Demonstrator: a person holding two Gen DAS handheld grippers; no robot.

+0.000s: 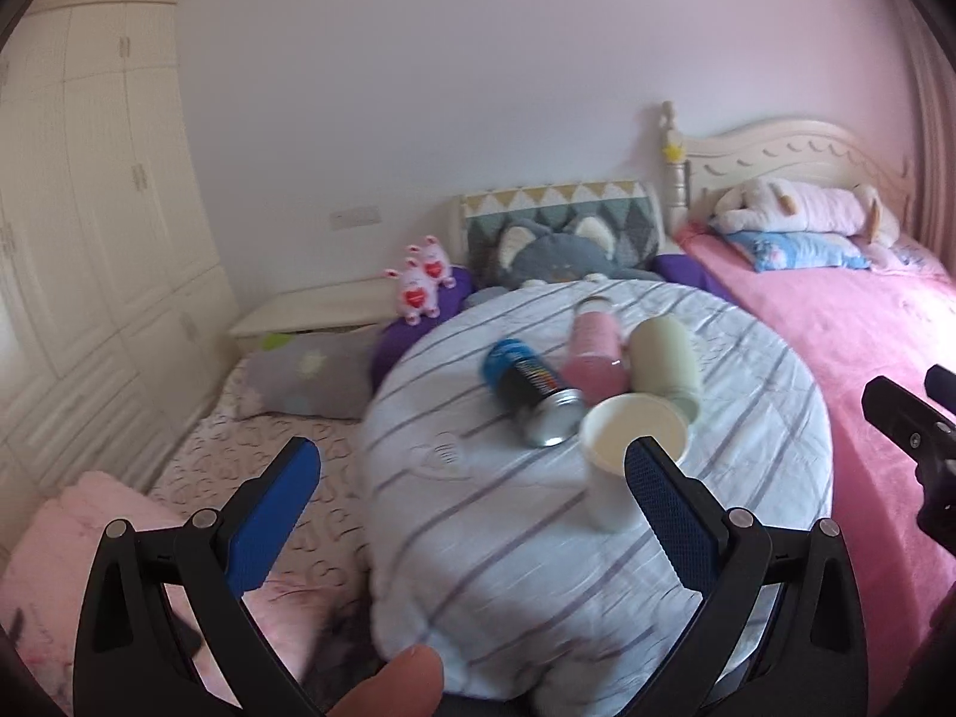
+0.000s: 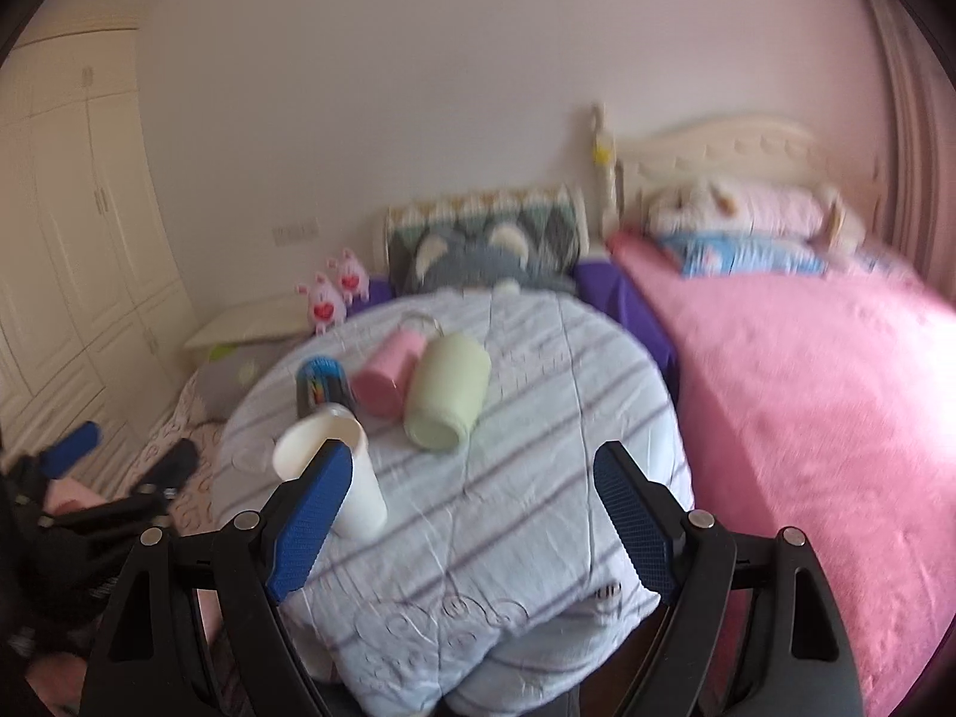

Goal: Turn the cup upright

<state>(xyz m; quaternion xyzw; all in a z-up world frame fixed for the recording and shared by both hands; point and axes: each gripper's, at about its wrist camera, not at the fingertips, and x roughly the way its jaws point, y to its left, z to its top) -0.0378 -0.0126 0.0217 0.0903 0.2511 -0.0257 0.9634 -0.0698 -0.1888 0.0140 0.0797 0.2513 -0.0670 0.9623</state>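
A white cup (image 1: 621, 448) stands upright, mouth up, on the striped round cushion (image 1: 478, 526); it also shows in the right wrist view (image 2: 334, 466). Behind it lie a pale green cup (image 1: 663, 367) (image 2: 445, 391), a pink cup (image 1: 591, 358) (image 2: 388, 376) and a black-and-blue can (image 1: 532, 388) (image 2: 322, 385), all on their sides. My left gripper (image 1: 472, 472) is open and empty, its right finger in front of the white cup. My right gripper (image 2: 472, 472) is open and empty, its left finger in front of the white cup.
A pink bed (image 2: 806, 388) with a plush toy (image 1: 800, 203) lies to the right. A grey cat pillow (image 1: 555, 251), pink toys (image 1: 421, 278) and a low white table (image 1: 316, 310) stand behind. A wardrobe (image 1: 89, 209) fills the left wall.
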